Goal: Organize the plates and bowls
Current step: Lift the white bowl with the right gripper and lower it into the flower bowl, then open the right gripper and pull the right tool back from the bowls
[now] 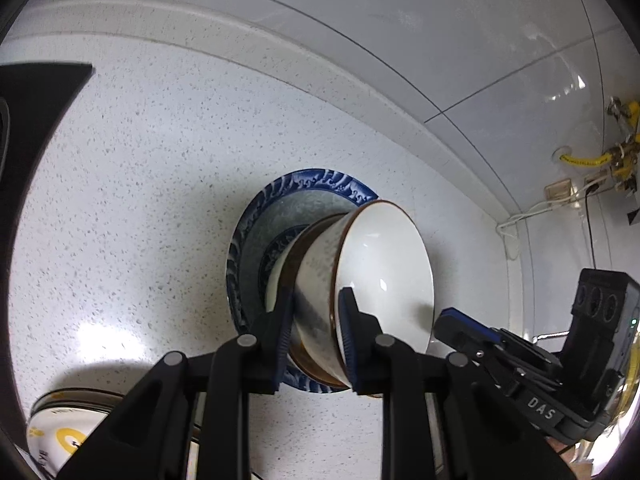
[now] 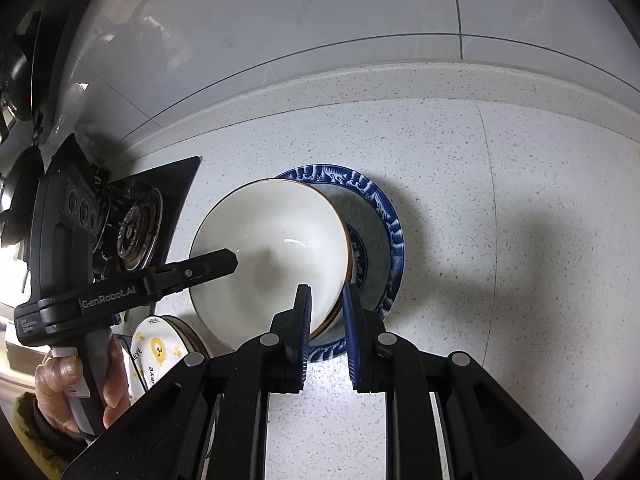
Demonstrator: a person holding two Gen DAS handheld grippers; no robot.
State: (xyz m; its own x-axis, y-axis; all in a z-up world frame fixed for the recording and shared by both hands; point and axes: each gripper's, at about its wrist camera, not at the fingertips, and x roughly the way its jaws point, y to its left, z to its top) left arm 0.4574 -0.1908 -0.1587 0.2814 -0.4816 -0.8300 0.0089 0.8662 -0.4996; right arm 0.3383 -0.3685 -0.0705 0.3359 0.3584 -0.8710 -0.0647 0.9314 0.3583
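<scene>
Both jaws pinch bowl (image 2: 272, 248) rim; plate (image 2: 380, 220) half-hidden beneath.

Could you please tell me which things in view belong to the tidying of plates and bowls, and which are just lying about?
Job in hand:
- white bowl, gripped at its rim by both the left gripper and the right gripper
- blue plate under it
- cartoon plate

Lying about:
- stove
- yellow hose
- counter

A speckled white table (image 2: 500, 208) spreads ahead of the tongs, backed by a grey tiled wall (image 2: 320, 8). A black gas stove (image 2: 140, 224) lies left of the right tongs; yellow pipe fittings (image 1: 616, 156) hang far right of the left tongs.
</scene>
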